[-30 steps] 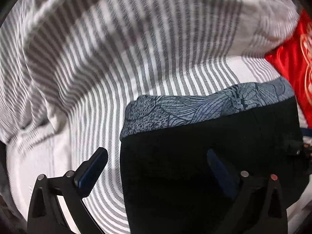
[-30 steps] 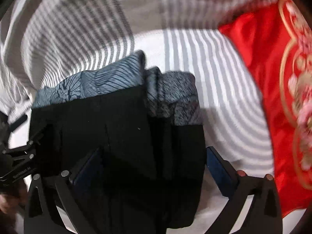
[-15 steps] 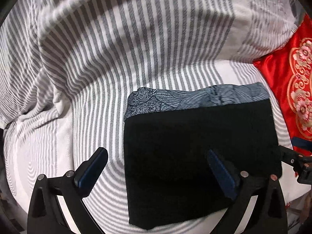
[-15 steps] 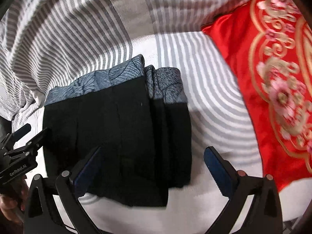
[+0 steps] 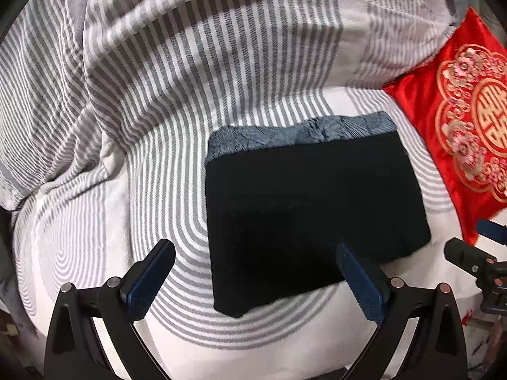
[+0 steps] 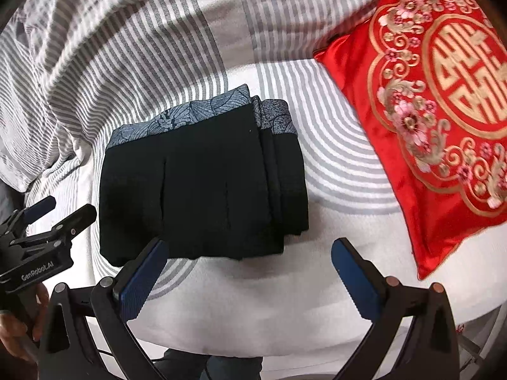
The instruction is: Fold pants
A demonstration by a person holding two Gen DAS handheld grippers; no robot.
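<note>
The black pants (image 5: 310,209) lie folded into a compact rectangle on the striped bed, with a blue-grey patterned band (image 5: 298,134) along the far edge. In the right wrist view the same pants (image 6: 202,190) show stacked layers at their right side. My left gripper (image 5: 258,272) hovers open above the pants' near edge with nothing between its fingers. The right gripper (image 6: 247,269) is open too, held just in front of the near edge and apart from the cloth. Each gripper shows at the edge of the other's view: the left gripper (image 6: 47,218), the right gripper (image 5: 475,247).
A grey-and-white striped bedsheet (image 5: 158,95) covers the bed, bunched into a rumpled mound at the back and left. A red embroidered cushion (image 6: 437,110) lies to the right of the pants. A hand (image 6: 12,332) holds the left gripper at lower left.
Both grippers have pulled back and up from the pants. The folded bundle now looks smaller and lies wholly free, where a second ago the right gripper's fingers stood over it.
</note>
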